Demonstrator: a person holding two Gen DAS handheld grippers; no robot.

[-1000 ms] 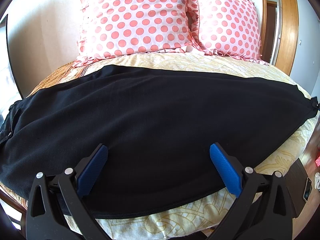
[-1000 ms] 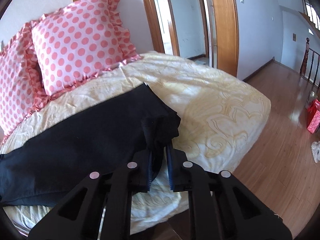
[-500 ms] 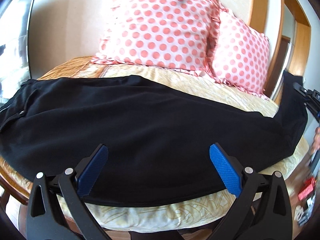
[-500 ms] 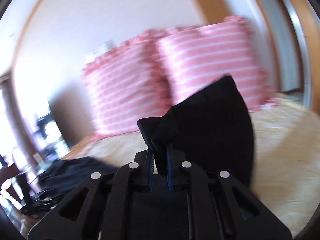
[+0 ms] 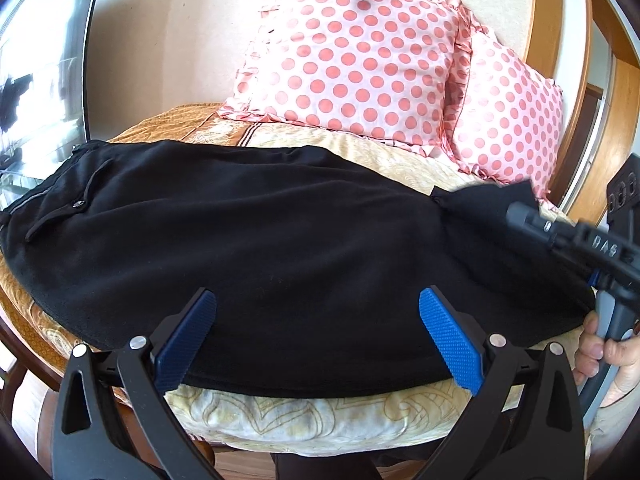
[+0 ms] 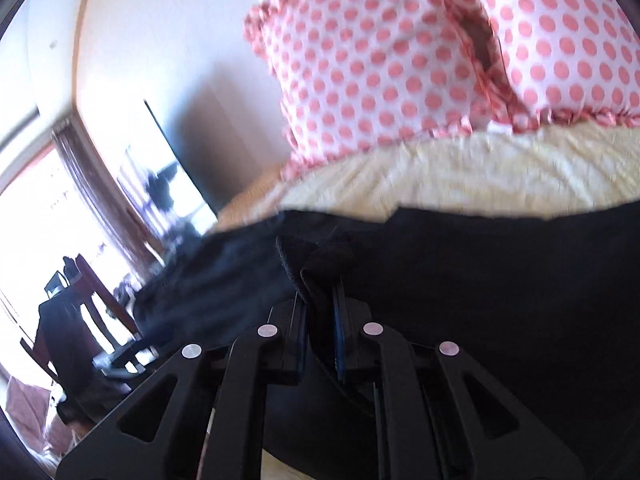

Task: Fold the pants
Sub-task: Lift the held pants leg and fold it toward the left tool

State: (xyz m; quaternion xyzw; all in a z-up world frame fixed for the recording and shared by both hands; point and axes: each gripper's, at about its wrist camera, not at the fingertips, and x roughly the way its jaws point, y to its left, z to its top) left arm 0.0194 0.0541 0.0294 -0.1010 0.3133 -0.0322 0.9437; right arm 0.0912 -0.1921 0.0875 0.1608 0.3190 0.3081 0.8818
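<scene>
**Black pants spread on bed, leg end pinched and carried over**

Spread across a cream patterned bed (image 5: pixel 328 412): black pants (image 5: pixel 260 248), waistband and pocket button toward the left edge of the left wrist view, legs running off to the right. Poised at the near hem, the left hand-held gripper (image 5: pixel 318 336), blue pads (image 5: pixel 448 344) splayed wide, nothing between them, the fabric lying just beyond and below the tips. Clenched on a bunched end of the pants, the right hand-held gripper (image 6: pixel 318 312), cloth squeezed between nearly closed pads and rising in a dark fold just ahead of them, above the rest of the garment.

From the left wrist view only: the whole length of the pants, the right tool reaching in from the right edge over the doubled-back leg end, a hand (image 5: pixel 608 360) wrapped round its grey handle, two pink polka-dot pillows (image 5: pixel 352 52) upright against the wall. From the right wrist view only: the pinch itself, close up, with blurred pillows above, a bright window (image 6: pixel 48 208) and dark furniture off to the left.
</scene>
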